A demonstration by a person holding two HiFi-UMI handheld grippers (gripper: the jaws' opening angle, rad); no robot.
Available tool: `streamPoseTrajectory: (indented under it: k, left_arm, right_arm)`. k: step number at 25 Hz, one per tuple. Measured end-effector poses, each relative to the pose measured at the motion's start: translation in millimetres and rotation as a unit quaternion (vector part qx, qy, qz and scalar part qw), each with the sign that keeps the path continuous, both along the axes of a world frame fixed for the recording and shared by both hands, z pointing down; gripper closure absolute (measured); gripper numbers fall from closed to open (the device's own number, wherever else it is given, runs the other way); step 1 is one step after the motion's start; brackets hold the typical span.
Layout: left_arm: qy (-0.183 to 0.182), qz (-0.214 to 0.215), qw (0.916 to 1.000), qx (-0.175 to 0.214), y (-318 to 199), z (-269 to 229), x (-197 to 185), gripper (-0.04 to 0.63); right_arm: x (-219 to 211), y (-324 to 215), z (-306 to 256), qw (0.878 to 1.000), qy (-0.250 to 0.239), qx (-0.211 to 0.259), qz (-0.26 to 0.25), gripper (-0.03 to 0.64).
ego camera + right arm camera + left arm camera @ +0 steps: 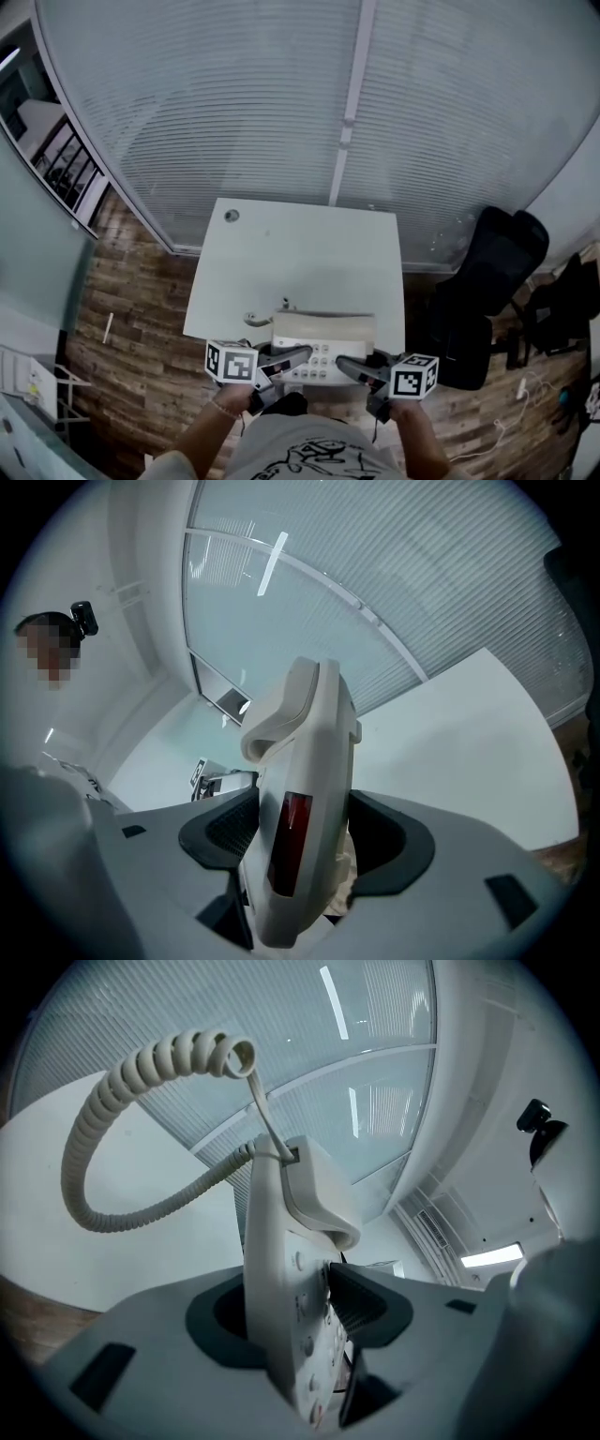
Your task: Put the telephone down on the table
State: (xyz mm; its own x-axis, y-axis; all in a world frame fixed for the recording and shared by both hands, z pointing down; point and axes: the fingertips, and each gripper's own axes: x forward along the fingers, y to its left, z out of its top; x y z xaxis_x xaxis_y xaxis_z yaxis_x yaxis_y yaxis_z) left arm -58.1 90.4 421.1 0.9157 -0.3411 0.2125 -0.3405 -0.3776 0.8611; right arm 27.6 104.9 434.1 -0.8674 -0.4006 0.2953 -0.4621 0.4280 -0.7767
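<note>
Both grippers hold a beige desk telephone (323,330) by its two ends at the near edge of the white table (300,244). My left gripper (298,355) is shut on its keypad side. My right gripper (345,366) is shut on the other end. In the left gripper view the phone (281,1269) stands edge-on between the pads, and its coiled cord (94,1119) loops up to the left. In the right gripper view the phone's end (305,789), with a dark red window, fills the gap between the pads. Whether the phone touches the tabletop cannot be told.
A cable hole (232,216) sits in the table's far left corner. A frosted glass wall (281,103) rises right behind the table. A black office chair (492,281) stands to the table's right on the wooden floor (131,309), with cables (525,389) beyond it.
</note>
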Motion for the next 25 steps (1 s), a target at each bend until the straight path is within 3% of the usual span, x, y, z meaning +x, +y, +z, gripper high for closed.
streamPoseTrajectory:
  k: [11,25]
  left_arm:
    - [0.013,0.005,0.9999,-0.005,-50.9,0.8,-32.8,0.396]
    - [0.016,0.006,0.9997,-0.020,-60.0,9.8,-27.2,0.396]
  right_arm:
    - [-33.3,-50.3,-2.4,1.000,0.008,0.001,0.006,0.316]
    - [-28.1,-59.2,5.4,1.000,0.008,-0.013,0.009,0.316]
